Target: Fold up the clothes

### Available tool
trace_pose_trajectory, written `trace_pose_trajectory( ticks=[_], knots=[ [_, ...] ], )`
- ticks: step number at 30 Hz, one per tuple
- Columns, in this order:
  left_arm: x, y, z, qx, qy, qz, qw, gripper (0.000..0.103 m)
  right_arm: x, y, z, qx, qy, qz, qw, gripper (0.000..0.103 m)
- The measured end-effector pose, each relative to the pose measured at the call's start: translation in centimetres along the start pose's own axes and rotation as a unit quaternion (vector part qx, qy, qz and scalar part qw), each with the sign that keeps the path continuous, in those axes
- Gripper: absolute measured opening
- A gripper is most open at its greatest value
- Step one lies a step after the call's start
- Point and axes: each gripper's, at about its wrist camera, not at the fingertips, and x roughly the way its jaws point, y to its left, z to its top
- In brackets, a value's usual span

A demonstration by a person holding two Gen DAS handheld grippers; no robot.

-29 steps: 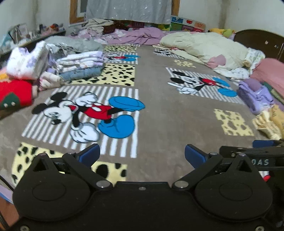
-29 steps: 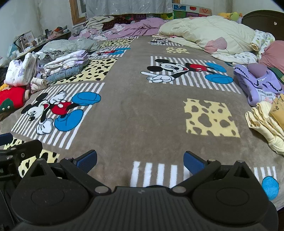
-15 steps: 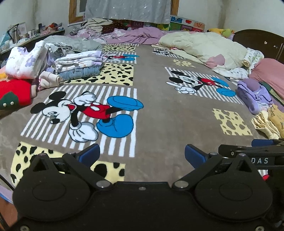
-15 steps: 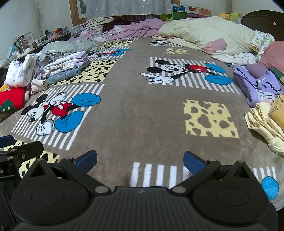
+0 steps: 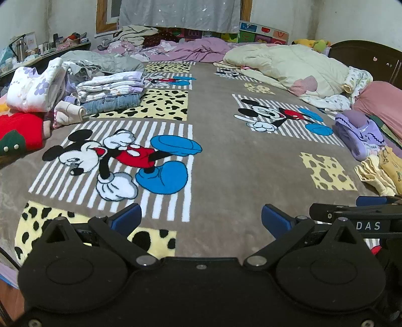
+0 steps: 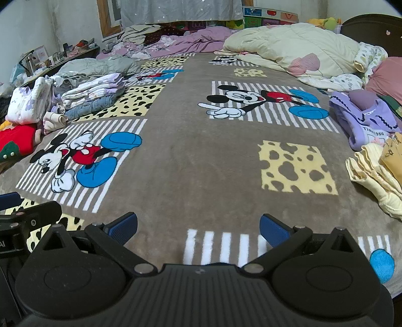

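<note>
- Bedroom; bed covered w/ a grey-brown cartoon-mouse blanket [image 5: 221, 161], grey curtain [image 5: 178, 12] on the far wall, cluttered shelf [image 5: 37, 50] far left.
- Far end of bed: cream quilt [image 5: 289, 65] ahead-right of both tongs, purple bedding [image 5: 191, 50] straight ahead, pink pillow [image 5: 382, 100] far right.
- Blanket between tongs and those heaps is bare.
- Left tongs [image 5: 201, 218]: blue pads wide apart, nothing held, low over near edge of blanket. Right tongs [image 6: 198, 226]: same, wide apart, empty. The two sit side by side; each shows at the edge of the other's view.
- Folded stack [image 5: 110, 90] (pale tops over denim) lies ahead-left of left tongs, well apart; white floral bundle [image 5: 35, 85] and red garment [image 5: 20, 130] further left.
- Unfolded clothes to right of right tongs: pale yellow garment [image 6: 371, 176] nearest, crumpled; lilac sweatshirt [image 6: 364, 120] just beyond it, bunched, printed text showing.
</note>
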Motion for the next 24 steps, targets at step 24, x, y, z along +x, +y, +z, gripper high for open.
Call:
trace_pose_trajectory(
  ticks=[24],
  knots=[
    [0.37,-0.76,-0.11,0.005,0.002,0.001,1.0,0.103,0.13,-0.07,-0.15,0.001,0.001,0.0,1.0,0.103]
  ],
)
